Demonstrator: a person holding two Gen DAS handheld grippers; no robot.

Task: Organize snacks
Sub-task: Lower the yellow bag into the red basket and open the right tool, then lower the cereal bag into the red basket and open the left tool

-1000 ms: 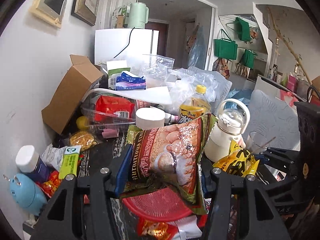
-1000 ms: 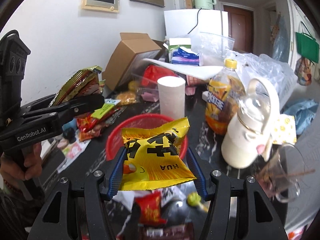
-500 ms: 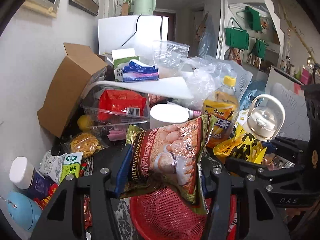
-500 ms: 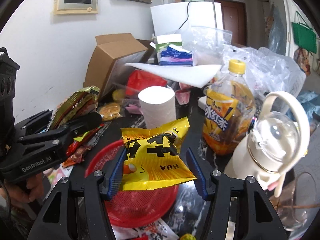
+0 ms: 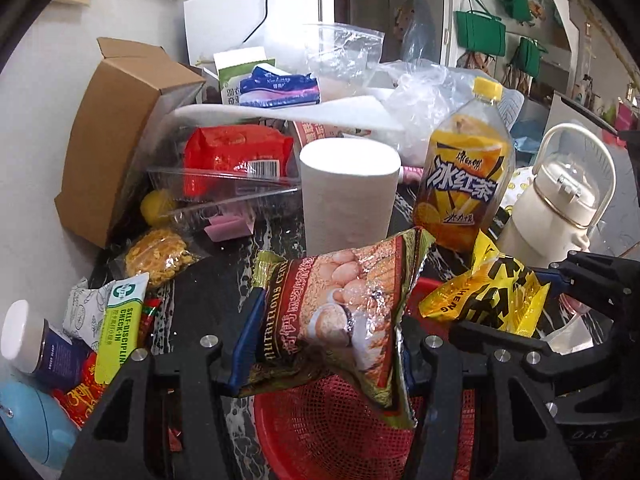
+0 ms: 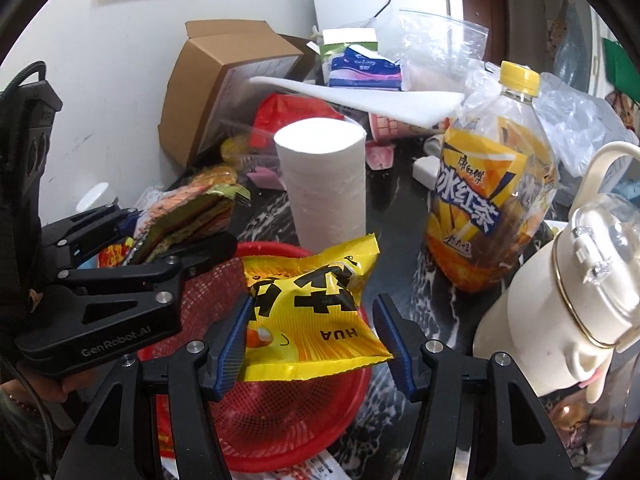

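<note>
**Two snack packets poised above the red basket**

The dark marbled desk is crowded: a brown cardboard box lies tipped at the far left, a tall yellow-capped bottle of iced tea stands right of centre, and a cream flask with a clear lid stands nearest on the right. A white roll of paper stands upright just beyond the basket.

The round red plastic mesh basket sits on the near part of the desk, directly under both pairs of tongs. It looks otherwise unfilled, though the packets hide much of it.

The left tongs are closed onto a brown and green foil cereal packet, pinched across its width; its long axis runs near to far and tilts, with the lower right corner drooping toward the mesh. The right tongs grip a yellow crinkled snack bag with black lettering by its near edge, the bag lying nearly flat and pointing away, over the basket's middle.

The basket lies straight below each packet, so what remains, by my reading, is a drop, not a reach. Neither side is clearly nearer. The right bag sits more centrally; the cereal packet hangs over the basket's left part and may catch the rim if let go tilted.
</note>
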